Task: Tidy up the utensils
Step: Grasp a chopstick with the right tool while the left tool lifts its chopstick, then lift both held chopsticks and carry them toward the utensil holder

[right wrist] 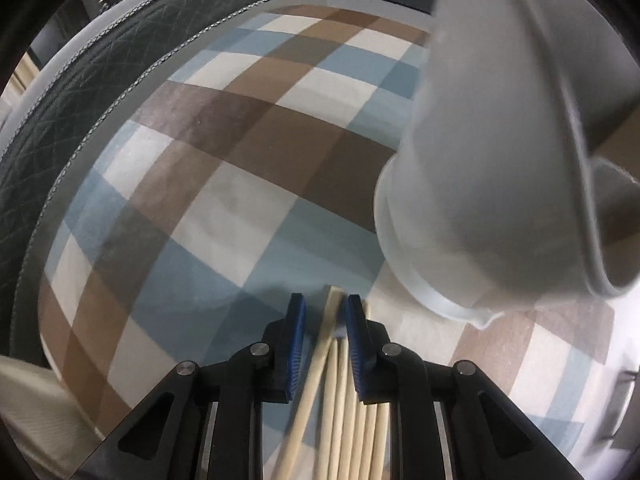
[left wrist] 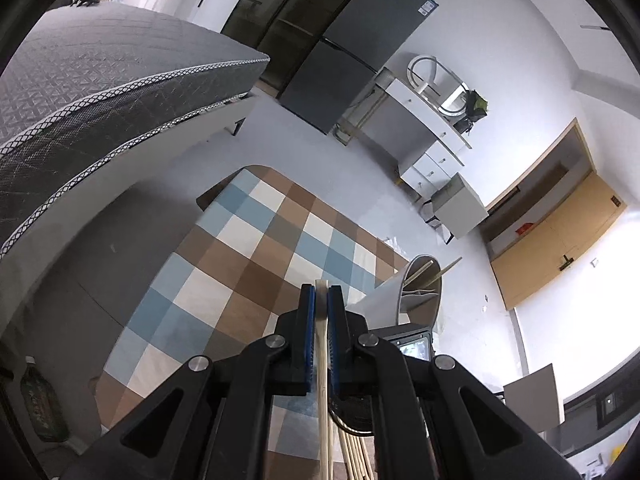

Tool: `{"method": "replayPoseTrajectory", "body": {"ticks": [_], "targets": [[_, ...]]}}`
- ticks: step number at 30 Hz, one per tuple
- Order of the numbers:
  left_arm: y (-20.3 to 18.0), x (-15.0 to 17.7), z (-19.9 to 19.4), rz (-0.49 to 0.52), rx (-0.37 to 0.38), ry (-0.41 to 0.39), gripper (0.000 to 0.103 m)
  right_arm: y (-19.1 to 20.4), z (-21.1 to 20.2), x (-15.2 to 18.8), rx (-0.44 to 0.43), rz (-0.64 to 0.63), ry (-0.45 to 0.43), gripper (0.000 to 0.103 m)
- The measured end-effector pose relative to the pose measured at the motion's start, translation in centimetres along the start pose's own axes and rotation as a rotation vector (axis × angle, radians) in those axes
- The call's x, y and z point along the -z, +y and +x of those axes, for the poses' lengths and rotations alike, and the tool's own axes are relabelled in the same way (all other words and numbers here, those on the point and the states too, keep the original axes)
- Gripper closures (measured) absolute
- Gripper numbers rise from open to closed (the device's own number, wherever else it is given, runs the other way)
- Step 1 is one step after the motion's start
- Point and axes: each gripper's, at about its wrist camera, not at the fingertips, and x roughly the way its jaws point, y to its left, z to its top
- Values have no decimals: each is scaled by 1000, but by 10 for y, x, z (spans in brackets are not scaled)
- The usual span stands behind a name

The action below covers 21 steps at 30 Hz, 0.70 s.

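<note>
My left gripper (left wrist: 320,294) is shut on a pale wooden chopstick (left wrist: 322,360) that runs back between its blue pads. To its right is a white utensil holder (left wrist: 416,292) with two chopsticks (left wrist: 436,274) sticking out of its mouth. In the right wrist view the same holder (right wrist: 480,180) looms large at the upper right. My right gripper (right wrist: 326,304) points down over several loose chopsticks (right wrist: 348,420) on the checked cloth. Its jaws stand narrowly apart with one slanted chopstick (right wrist: 330,322) between them, close to the right pad with a gap at the left pad.
The checked blue, brown and cream tablecloth (left wrist: 248,248) covers the table. A grey mattress (left wrist: 100,80) runs along the table's left side. A bottle (left wrist: 40,408) stands low at the left. A fridge (left wrist: 352,52) and a white desk (left wrist: 420,120) are across the room.
</note>
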Motion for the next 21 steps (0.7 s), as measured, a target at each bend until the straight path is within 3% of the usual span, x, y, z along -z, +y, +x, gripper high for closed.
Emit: {"method": "replayPoseTrajectory", "body": {"ticks": [3,4,11,14,21], "targets": [[2,-1,-2,-8,4,-3,101,4,0,-1,12,6,-12,88],[1,-1,-2,-5,0,-6,101,6,0,-1,8,5,-17,96],[-7,2,-4,53,-26,-18,101,11,-13,6,2,17,-97,98],[-8,5,-3,66,-43,-18,101,6,-36,12,-29,66,-184,98],[-23,14,-2,124,-37,-14,101,-18,-128,53,-74,148,-481,98]]}}
